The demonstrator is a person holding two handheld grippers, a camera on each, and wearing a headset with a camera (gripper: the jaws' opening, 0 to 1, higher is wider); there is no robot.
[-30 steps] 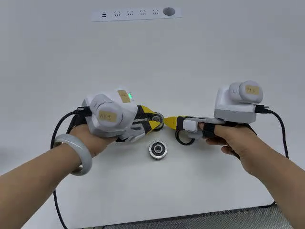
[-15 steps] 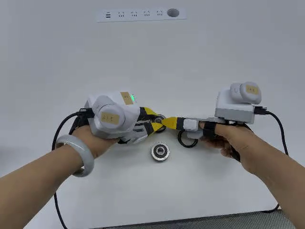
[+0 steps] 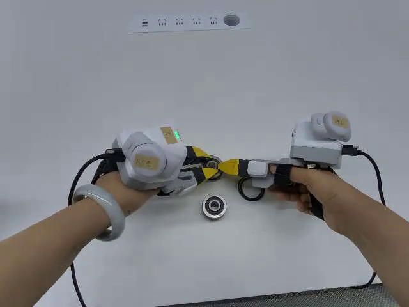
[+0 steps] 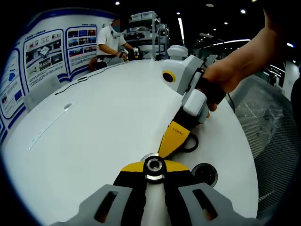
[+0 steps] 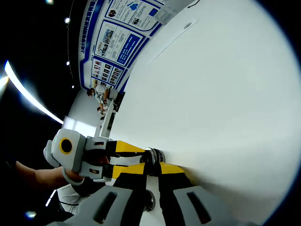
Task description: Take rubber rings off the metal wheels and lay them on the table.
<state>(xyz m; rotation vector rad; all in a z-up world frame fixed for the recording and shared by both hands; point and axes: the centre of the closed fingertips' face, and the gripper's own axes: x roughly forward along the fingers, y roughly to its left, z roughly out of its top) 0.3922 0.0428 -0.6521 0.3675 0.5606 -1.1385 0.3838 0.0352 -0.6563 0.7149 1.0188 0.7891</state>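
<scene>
Head view: left gripper (image 3: 206, 167) is clamped on the held wheel (image 3: 211, 164), carried just above the table (image 3: 287, 96). Right gripper (image 3: 228, 167) comes in from the opposite side, its yellow tip touching the wheel's rim. Loose rubber ring (image 3: 250, 190) lies flat on the table just beside and under the right gripper's nose. Second wheel (image 3: 215, 206) lies flat on the table, near both tips and on the person's side of them, apart from the ring. Power strip (image 3: 188, 22) sits at the far edge.

Left gripper view: own jaws are closed on the held wheel (image 4: 154, 165), hub facing the camera, with a dark band around the metal centre. The right gripper (image 4: 173, 139) enters from the upper right, its tip against the wheel's far rim. The loose rubber ring (image 4: 192, 144) lies on the table right behind that tip. The second wheel (image 4: 205, 173) is just right of the jaws.

Right gripper view: own jaws stand close together with a narrow gap, tips flanking the rim of the held wheel (image 5: 154, 155), which is seen edge-on. Can't tell whether they're actually pinching the rubber or only resting against it. The left gripper (image 5: 141, 155) holds the wheel from the left.
</scene>
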